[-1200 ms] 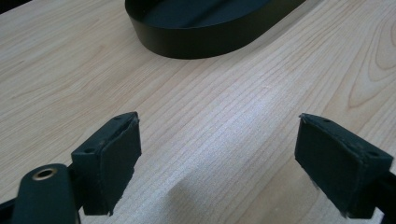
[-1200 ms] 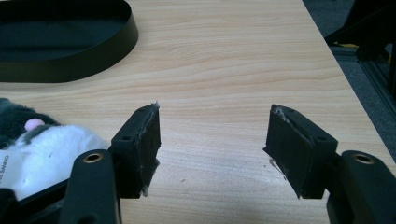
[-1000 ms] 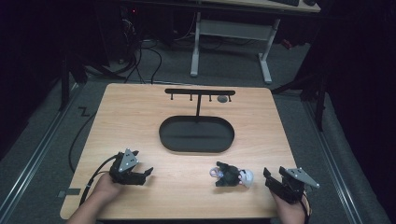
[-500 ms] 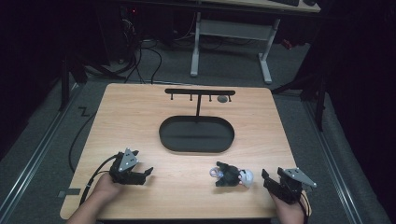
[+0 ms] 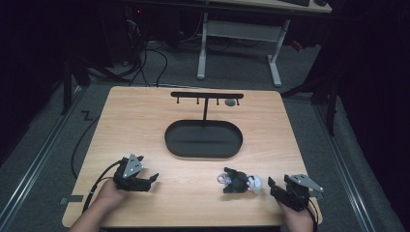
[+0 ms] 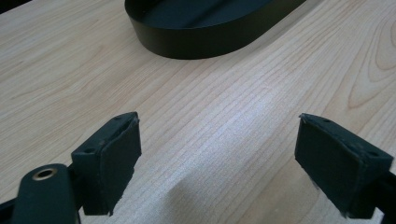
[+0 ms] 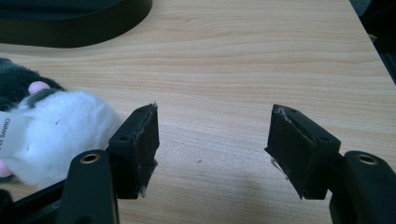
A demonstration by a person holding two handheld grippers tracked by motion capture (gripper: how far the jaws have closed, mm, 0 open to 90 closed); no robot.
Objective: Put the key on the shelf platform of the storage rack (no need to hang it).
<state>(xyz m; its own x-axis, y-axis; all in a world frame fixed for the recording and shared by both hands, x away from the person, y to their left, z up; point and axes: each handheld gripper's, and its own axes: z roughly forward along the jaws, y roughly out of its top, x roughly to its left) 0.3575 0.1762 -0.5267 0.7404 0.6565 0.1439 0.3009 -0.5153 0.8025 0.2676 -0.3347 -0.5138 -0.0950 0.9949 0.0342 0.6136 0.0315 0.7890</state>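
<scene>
In the lower left of the high view the left gripper (image 5: 152, 179) rests on the wooden bench (image 5: 145, 125), its jaws spread wide with nothing between them; its own view shows bare wood grain in the gap and the black oval tray (image 6: 205, 32) at the top of the frame. That tray (image 5: 203, 139) sits at the centre of the high view, with a black T-shaped stand (image 5: 207, 96) rising behind it and 1 small grey object (image 5: 231, 102) hanging near the right end of its bar. Right of centre, near the bottom edge, lies the plush toy (image 5: 238, 181), black and white with pink spots, just beside the right gripper (image 5: 271, 186) in the lower right. That gripper's jaws are also wide open and empty; in the right gripper view the toy (image 7: 56, 126) lies to the left of the left jaw, outside the gap. The work looks barely begun: the toy is not yet grasped, and the tray looks empty. The toy's shape is hard to read, its tag is cut off, and the hanging object is too small to identify.
</scene>
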